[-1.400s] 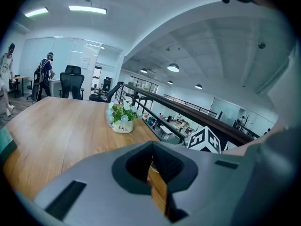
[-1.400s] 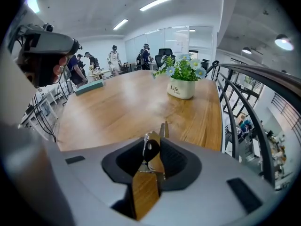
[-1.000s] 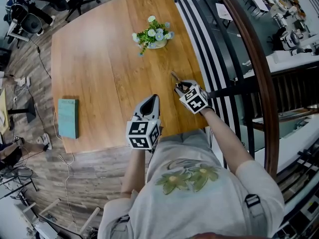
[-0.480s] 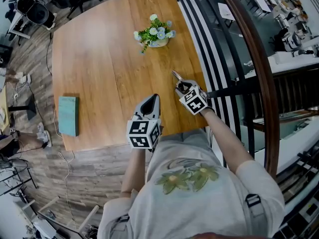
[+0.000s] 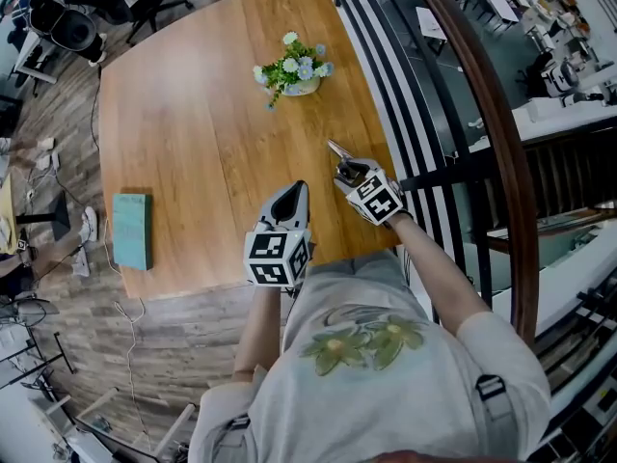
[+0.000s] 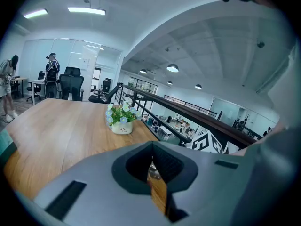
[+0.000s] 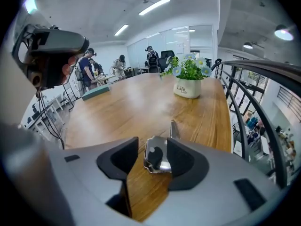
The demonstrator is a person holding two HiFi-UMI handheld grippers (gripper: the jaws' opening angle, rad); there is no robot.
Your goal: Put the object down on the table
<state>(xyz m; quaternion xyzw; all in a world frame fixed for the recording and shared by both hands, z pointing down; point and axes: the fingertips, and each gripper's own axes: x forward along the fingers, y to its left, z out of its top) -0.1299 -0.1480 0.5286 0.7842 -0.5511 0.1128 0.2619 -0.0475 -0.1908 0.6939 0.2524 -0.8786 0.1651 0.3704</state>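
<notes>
Right tongs [image 7: 150, 161] wider, down-tilted, round key [image 7: 159, 155]

White flower pot [image 6: 122, 128] near far right corner of tabletop [image 5: 193, 143]: "Life" in dark letters on front. Right gripper view, same pot [image 7: 186, 89]: "Life" with smaller line beneath, apparently "Life" again.

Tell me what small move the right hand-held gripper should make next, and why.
Probably draw the right hand-held gripper straight back and up, away from the key. Its jaws have just been opening and now stand apart, with the key lying on the table between them, close to one pad. It looks released, so a slow retreat should not drag it.
</notes>
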